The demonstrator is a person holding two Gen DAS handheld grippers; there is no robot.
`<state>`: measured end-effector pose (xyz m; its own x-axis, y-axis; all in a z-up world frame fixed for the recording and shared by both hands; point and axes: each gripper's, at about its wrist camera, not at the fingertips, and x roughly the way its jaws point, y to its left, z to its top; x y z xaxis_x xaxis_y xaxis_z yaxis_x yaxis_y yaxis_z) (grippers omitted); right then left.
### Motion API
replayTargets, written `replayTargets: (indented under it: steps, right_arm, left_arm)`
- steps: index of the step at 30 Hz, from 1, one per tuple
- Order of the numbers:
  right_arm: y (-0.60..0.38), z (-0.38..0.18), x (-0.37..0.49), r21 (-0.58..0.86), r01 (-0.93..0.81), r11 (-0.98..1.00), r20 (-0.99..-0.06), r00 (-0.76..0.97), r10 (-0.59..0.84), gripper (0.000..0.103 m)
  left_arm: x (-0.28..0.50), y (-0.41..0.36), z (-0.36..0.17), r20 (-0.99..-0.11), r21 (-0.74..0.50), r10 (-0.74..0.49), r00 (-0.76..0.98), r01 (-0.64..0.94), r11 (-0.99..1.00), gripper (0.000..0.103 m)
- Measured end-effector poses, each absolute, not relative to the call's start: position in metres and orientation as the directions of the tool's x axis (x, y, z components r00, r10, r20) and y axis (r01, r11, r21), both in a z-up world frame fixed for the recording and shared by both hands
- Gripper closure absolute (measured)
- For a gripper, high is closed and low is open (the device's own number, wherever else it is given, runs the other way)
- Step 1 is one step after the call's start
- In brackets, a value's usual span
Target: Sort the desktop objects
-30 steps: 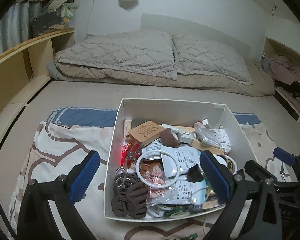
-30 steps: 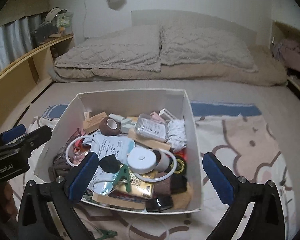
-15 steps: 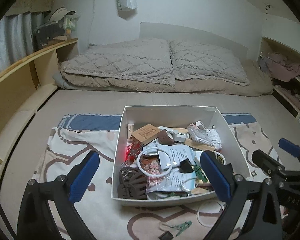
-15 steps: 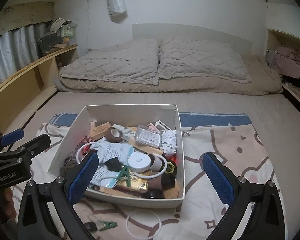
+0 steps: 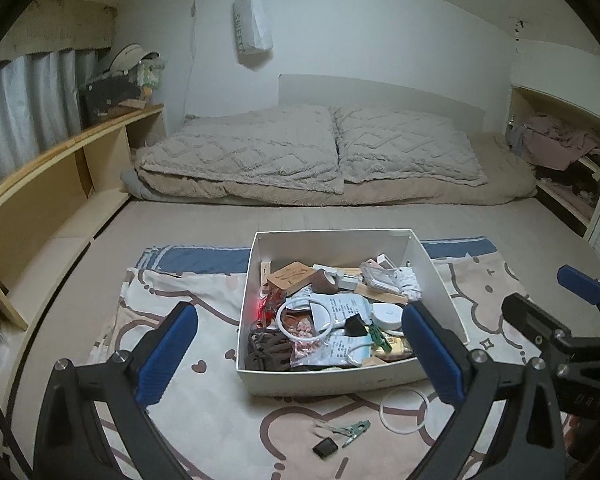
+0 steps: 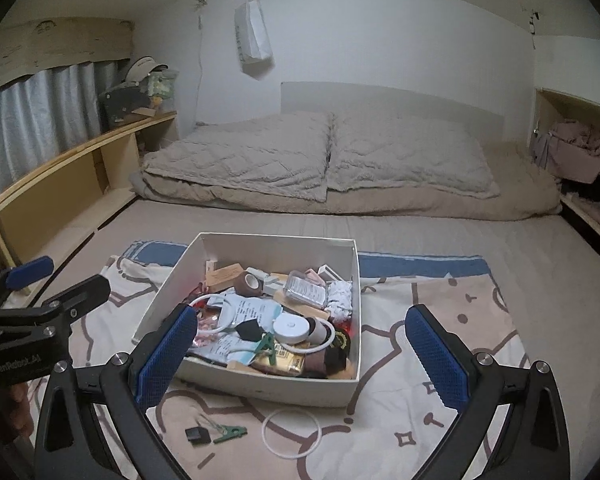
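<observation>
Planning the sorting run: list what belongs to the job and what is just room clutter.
Job:
white box of mixed small items
white ring
green clip
small black piece

Lying about:
pillows
cap on the shelf
hanging bag
clothes pile

Dim, flat indoor light with soft shadows, slight grain, strong fisheye bending and black vignette at the edges.

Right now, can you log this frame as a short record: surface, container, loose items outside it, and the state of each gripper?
surface: patterned blanket spread on a bed
container: white box, open, piled with small mixed items
loose items: white ring, green clip and small black piece, all on the blanket in front of the box
left gripper: jaws wide apart, empty
right gripper: jaws wide apart, empty
</observation>
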<state>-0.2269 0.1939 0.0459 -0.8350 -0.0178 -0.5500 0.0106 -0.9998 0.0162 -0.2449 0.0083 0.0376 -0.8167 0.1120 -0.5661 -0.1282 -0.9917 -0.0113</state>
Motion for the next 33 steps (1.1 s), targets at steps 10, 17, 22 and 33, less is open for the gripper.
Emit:
replayTargets:
  steps: [10,17,22,33]
  right_arm:
    - [0.200,0.054,-0.195,0.014,-0.012,-1.000,-0.553,-0.833,0.002,0.000]
    - [0.200,0.052,-0.178,0.013,0.001,-1.000,-0.550,-0.835,-0.009,0.000]
    - [0.197,0.051,-0.164,-0.005,0.012,-1.000,-0.554,-0.833,-0.007,0.000]
    - [0.200,0.045,-0.136,-0.014,0.020,-1.000,-0.569,-0.823,-0.009,0.000]
  left_arm:
    - [-0.202,0.013,0.044,-0.564,0.005,0.129,-0.816,-0.160,-0.987,0.000]
    - [-0.181,0.013,0.040,-0.572,0.020,0.129,-0.810,-0.172,-0.985,0.000]
    - [-0.167,0.009,0.038,-0.581,0.004,0.126,-0.804,-0.158,-0.987,0.000]
    - [-0.140,0.008,0.036,-0.597,0.017,0.114,-0.794,-0.155,-0.988,0.000]
